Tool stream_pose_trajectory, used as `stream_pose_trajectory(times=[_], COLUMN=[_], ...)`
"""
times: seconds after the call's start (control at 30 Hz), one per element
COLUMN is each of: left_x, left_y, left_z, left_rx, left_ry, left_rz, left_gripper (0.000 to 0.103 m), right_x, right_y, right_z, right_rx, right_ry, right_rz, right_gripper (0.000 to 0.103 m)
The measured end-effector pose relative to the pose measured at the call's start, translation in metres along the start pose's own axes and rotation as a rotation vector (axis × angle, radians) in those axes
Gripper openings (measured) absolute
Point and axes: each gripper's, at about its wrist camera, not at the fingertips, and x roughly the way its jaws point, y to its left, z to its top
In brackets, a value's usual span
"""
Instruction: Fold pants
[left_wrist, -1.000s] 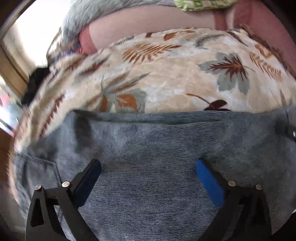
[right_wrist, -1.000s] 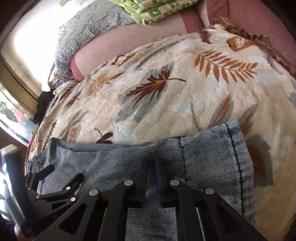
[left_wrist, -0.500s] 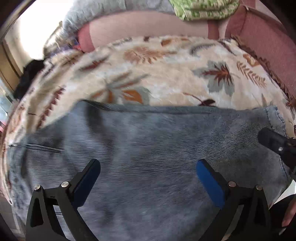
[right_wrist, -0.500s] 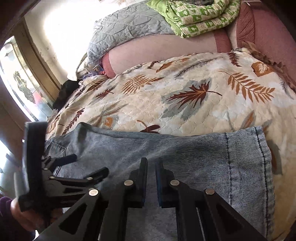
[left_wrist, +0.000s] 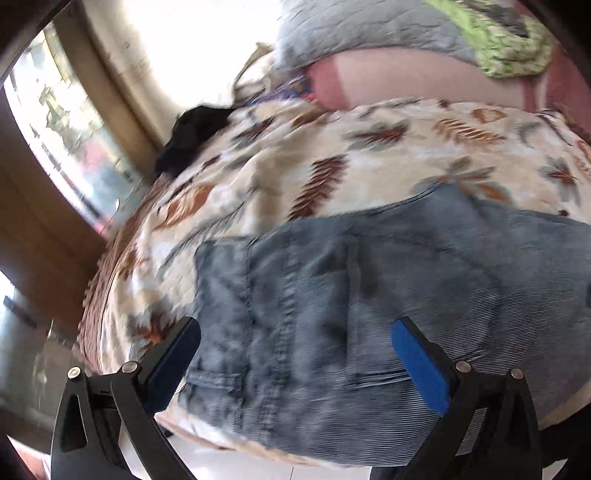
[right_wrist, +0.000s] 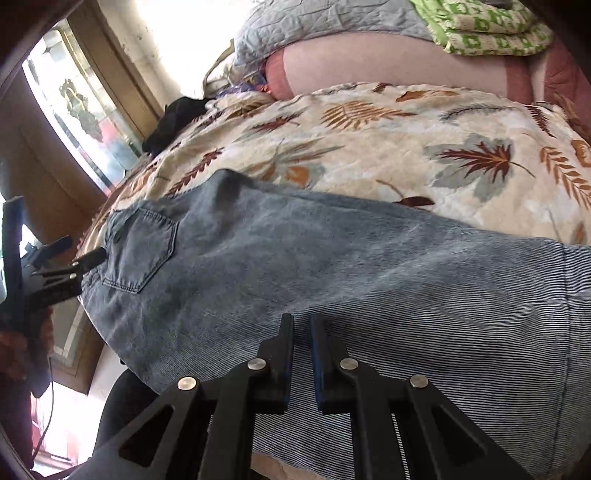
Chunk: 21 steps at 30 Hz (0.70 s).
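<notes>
The blue denim pants (right_wrist: 332, 266) lie flat across the leaf-print quilt (right_wrist: 406, 133), along its near edge, with a back pocket (right_wrist: 142, 251) showing towards the window end. The right gripper (right_wrist: 302, 354) hangs above the middle of the pants, its two black fingers drawn almost together with only a thin slit between them and nothing caught there. The left gripper (left_wrist: 295, 354) is over the waist end of the pants, fingers (left_wrist: 417, 362) spread wide with the denim seams seen through the gap, clear of the cloth and gripping nothing. Beyond the pants, at the far side of the quilt, sit a pink bolster (right_wrist: 388, 62), a grey padded blanket (right_wrist: 325, 22) and a folded green cloth (right_wrist: 491, 33). A dark garment (right_wrist: 173, 122) lies at the quilt's window-side corner
</notes>
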Motion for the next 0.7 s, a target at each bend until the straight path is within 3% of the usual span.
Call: stream_pose_trajectory(times=[0.1,0.37,0.5,0.6,0.7], left_x=[0.021,0.040,0.035,0.009,-0.029], left_y=[0.006,0.018,0.016,-0.003,-0.026], left_z=[-0.008,-0.023,-0.014,-0.005,0.004], left_rx=[-0.026,-0.171,-0.105,-0.007,0.045], left_ry=[0.074,0.118,0.154,0.094,-0.012], left_rz=[0.045,-0.021,-0.009,0.074,0.005], left_gripper=[0.103,0.103,0.103,0.103,0.103], right_x=[0.008,-0.003,-0.013,-0.023,-0.044], right_y=[0.001,-0.006,-0.007,-0.013,-0.028], right_z=[-0.002,-0.025,-0.041,-0.046,-0.045], right_rx=[-0.007,-0.014,-0.031,-0.024,0.010], right_ry=[0.033,0.059,0.067,0.078,0.015], right_rz=[-0.013,0.019,0.024,0.042,0.044], right_gripper=[0.011,0.012,0.012,0.011,0.011])
